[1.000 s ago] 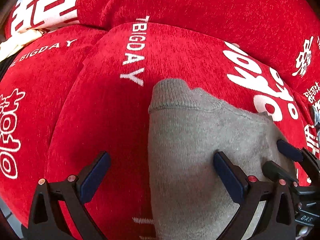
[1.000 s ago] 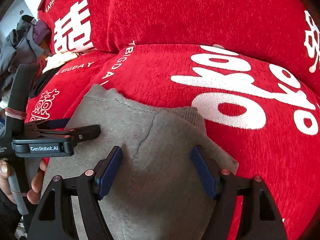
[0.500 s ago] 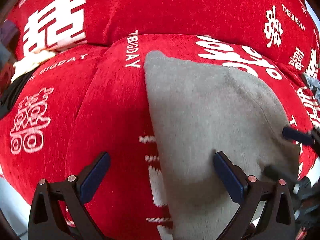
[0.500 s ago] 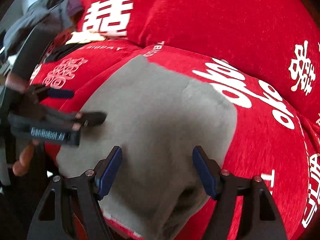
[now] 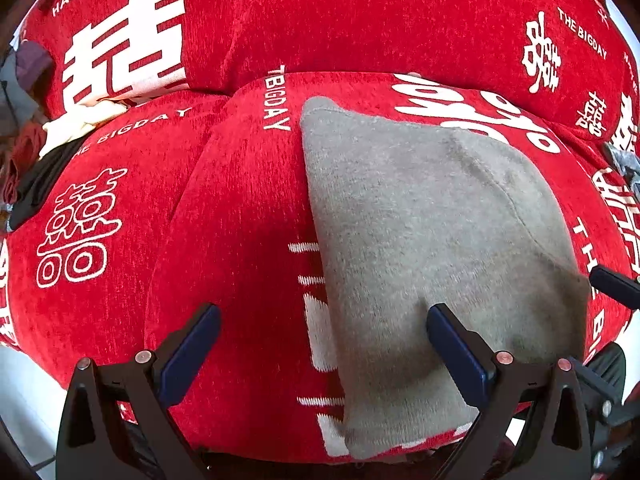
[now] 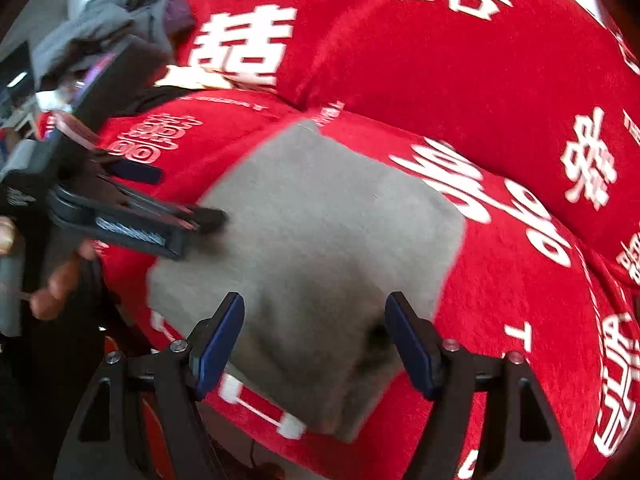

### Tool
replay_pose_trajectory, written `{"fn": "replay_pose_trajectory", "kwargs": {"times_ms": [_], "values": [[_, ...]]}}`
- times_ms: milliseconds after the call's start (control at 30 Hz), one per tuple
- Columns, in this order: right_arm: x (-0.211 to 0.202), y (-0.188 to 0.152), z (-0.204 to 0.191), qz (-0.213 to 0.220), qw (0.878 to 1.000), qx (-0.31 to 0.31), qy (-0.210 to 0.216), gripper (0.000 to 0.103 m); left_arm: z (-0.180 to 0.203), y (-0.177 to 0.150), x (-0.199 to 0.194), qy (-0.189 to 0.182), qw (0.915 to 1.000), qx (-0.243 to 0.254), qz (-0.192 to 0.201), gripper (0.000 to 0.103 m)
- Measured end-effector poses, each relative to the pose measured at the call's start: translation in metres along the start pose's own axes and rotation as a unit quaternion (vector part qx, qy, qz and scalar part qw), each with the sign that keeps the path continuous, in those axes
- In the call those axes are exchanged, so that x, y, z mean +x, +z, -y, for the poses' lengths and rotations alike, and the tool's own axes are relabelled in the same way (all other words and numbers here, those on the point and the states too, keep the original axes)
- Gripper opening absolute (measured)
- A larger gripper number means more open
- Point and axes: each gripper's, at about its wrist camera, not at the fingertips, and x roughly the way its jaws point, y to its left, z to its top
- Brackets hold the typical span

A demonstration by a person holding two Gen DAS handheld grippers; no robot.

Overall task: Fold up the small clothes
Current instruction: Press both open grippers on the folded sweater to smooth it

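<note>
Both my jaws gape empty: gray knit garment [image 5: 432, 248] runs twelve to six, under my right gripper [image 6: 316, 344], left gripper [image 5: 324, 356] straddling its nine o'clock edge.

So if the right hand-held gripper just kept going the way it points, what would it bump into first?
Most likely the grey garment lying on the red cushion; the open right hand-held gripper points down at it, though the depth is hard to judge.

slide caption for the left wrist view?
Open left tool above a folded grey garment on a red printed sofa cover.
</note>
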Motion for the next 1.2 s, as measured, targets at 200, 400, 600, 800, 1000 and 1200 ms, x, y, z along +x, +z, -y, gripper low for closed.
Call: {"fn": "replay_pose_trajectory", "kwargs": {"times_ms": [200,400,600,800,1000,1200], "values": [[0.036,-0.018,-0.012,-0.048,0.999,-0.014,-0.009,0.077,-0.006,-0.008,0.003,-0.01,0.9998,-0.012,-0.01,0.103],[0.034,-0.034,-0.012,-0.048,0.998,-0.026,-0.007,0.077,-0.007,-0.013,0.01,-0.011,0.9996,-0.017,-0.017,0.103],[0.013,-0.024,-0.013,-0.077,0.996,-0.041,-0.004,0.077,0.001,-0.013,-0.007,0.012,0.9999,0.001,-0.006,0.103],[-0.002,0.004,-0.007,-0.08,0.995,-0.032,-0.052,0.078,0.007,-0.004,-0.017,-0.001,1.0,-0.003,-0.003,0.103],[-0.003,0.02,0.005,-0.053,0.996,0.012,-0.071,0.079,0.009,-0.003,-0.019,0.005,0.9999,-0.014,0.006,0.103],[0.008,0.02,0.02,-0.06,0.994,0.055,-0.068,0.079,0.009,-0.005,-0.008,0.023,0.9989,-0.033,-0.022,0.103]]}}
